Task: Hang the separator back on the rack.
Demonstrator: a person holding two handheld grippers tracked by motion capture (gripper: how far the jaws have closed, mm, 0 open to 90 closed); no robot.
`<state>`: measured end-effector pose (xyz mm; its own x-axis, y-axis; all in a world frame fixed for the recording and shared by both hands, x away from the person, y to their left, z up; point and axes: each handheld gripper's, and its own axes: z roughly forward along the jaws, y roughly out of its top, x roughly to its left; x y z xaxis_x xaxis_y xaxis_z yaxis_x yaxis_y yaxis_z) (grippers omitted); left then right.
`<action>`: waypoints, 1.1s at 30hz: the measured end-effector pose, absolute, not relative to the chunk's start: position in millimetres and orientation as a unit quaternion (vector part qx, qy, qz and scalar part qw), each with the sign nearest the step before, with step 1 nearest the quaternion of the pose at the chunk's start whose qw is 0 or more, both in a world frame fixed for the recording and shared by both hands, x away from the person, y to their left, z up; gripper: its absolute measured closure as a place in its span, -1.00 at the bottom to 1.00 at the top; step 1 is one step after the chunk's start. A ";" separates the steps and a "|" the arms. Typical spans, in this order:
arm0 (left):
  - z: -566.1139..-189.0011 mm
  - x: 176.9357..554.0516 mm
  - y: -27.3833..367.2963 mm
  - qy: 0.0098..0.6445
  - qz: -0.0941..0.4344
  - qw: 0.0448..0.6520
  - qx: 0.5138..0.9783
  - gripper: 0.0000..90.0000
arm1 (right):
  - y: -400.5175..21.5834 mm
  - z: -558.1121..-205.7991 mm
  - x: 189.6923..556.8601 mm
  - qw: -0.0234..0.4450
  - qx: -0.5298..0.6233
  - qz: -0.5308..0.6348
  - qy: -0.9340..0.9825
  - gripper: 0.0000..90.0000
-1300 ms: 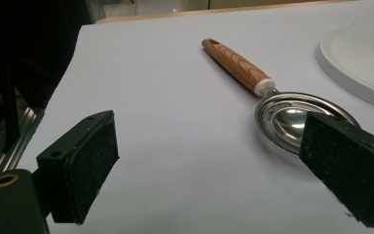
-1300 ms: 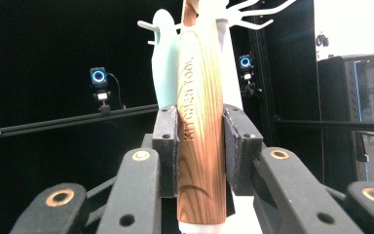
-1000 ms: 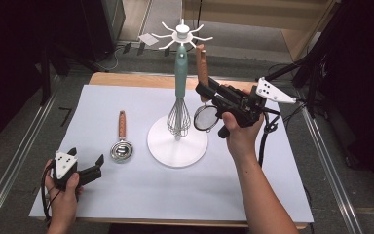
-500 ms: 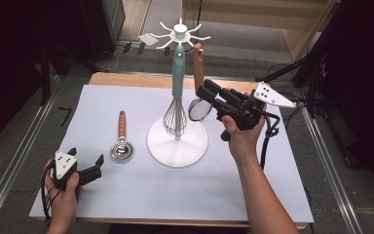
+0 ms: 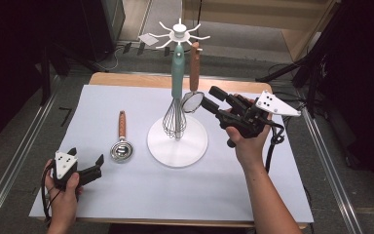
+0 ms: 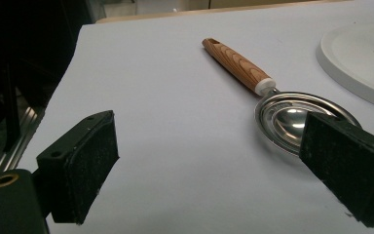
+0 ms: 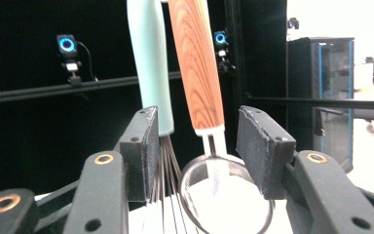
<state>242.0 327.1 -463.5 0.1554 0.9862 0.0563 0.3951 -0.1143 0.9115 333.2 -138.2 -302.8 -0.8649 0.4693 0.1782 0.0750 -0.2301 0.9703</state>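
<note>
Up at the white utensil stand with hook arms (image 5: 177, 141), a small round wire strainer with a wooden handle (image 5: 193, 100) hangs beside a teal-handled wire whisk (image 5: 176, 92). The right gripper (image 5: 213, 100) sits level just beside the strainer; its jaws have just been opening and stand apart, the handle between them untouched. The left gripper (image 5: 95, 168) rests spread wide on the white table cover (image 5: 141, 200), near a steel scoop with a wooden handle (image 5: 121, 144).
</note>
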 end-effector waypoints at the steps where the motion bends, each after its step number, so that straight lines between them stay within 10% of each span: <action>1: -463.5 242.0 327.1 0.533 0.371 0.398 0.648 -0.83 | -139.0 -304.7 332.5 0.135 0.228 0.750 0.606 0.12; 17: -463.5 242.1 326.7 0.533 0.371 0.397 0.649 -0.83 | -158.9 -335.6 322.4 0.156 0.273 0.724 0.614 -0.44; 33: -463.5 242.0 326.7 0.533 0.371 0.396 0.649 -0.83 | -177.7 -371.3 310.3 0.244 0.337 0.663 0.623 -0.47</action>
<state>242.0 326.7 -463.5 0.1565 0.9859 0.0599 0.3970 -0.1183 0.9102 310.3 -177.7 -371.3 -0.6542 0.7427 0.1432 0.0970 -0.1054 0.9897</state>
